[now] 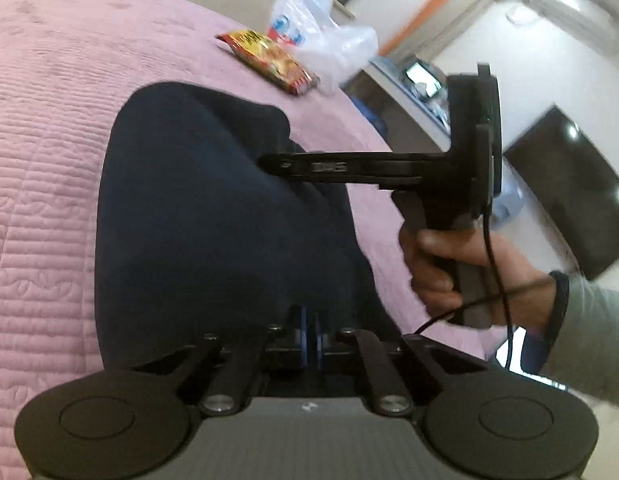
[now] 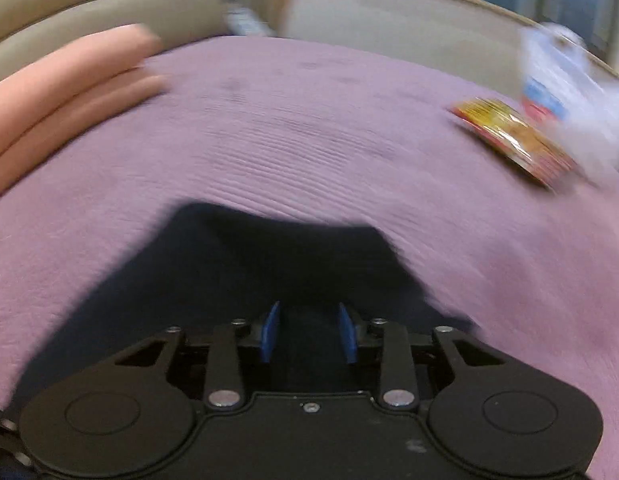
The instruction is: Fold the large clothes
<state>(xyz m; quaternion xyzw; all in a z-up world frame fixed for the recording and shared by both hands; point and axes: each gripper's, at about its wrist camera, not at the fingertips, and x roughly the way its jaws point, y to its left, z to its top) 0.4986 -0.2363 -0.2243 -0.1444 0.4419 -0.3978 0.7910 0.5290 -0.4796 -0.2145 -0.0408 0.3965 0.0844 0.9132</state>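
A dark navy garment [image 1: 197, 216] lies folded on the pink quilted bedspread [image 1: 41, 140]. My left gripper [image 1: 309, 336] sits at its near edge, blue pads almost together, shut on the cloth edge. My right gripper [image 1: 265, 162] reaches in from the right, held in a hand, its fingertips at a fold of the garment. In the right wrist view the right gripper [image 2: 308, 334] has its blue pads [image 2: 271, 332] apart over the dark garment [image 2: 269, 264], which lies between and below them. That view is motion-blurred.
A red and yellow snack packet [image 1: 269, 60] and a white plastic bag [image 1: 321, 36] lie at the bed's far edge. Pink pillows [image 2: 57, 92] lie at the far left. A desk and dark TV [image 1: 569, 188] stand right of the bed.
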